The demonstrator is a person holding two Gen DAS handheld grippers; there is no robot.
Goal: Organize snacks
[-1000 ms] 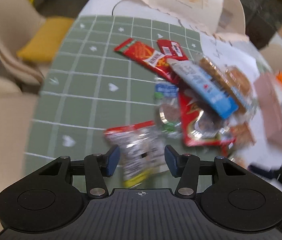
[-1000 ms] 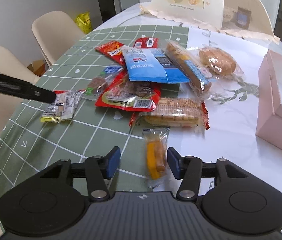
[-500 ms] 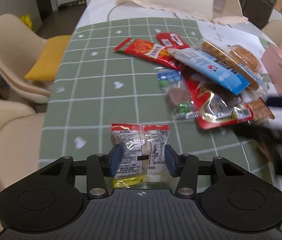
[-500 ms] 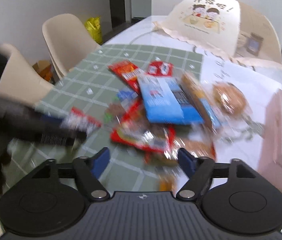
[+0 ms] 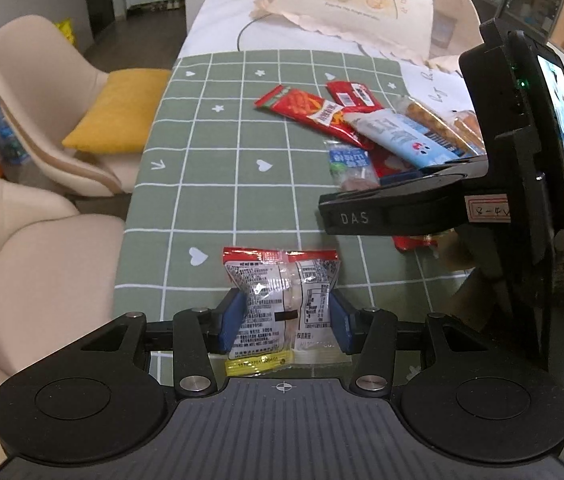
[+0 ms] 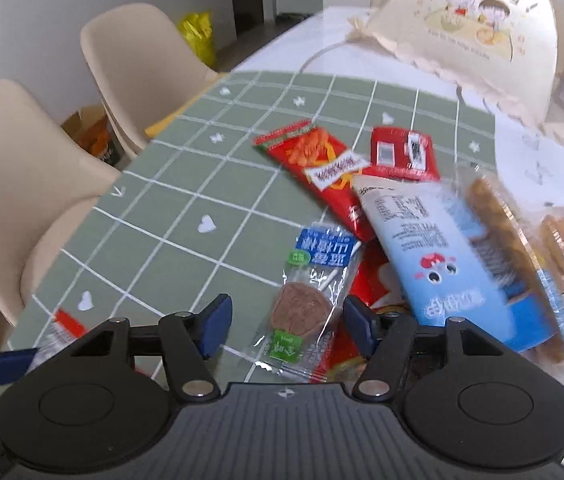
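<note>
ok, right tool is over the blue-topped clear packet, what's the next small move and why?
Probably finish closing the right tool on the blue-topped clear packet. Its jaws are closing with the packet between them, but the pads do not seem to press it yet. The left tool already pinches the red-topped clear packet, so that side needs nothing.

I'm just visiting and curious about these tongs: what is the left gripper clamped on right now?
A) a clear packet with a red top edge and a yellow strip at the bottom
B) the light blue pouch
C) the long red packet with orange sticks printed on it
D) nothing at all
A: in the left wrist view the left gripper has both blue pads pressed against the sides of the clear packet, apart from the pile.
</note>
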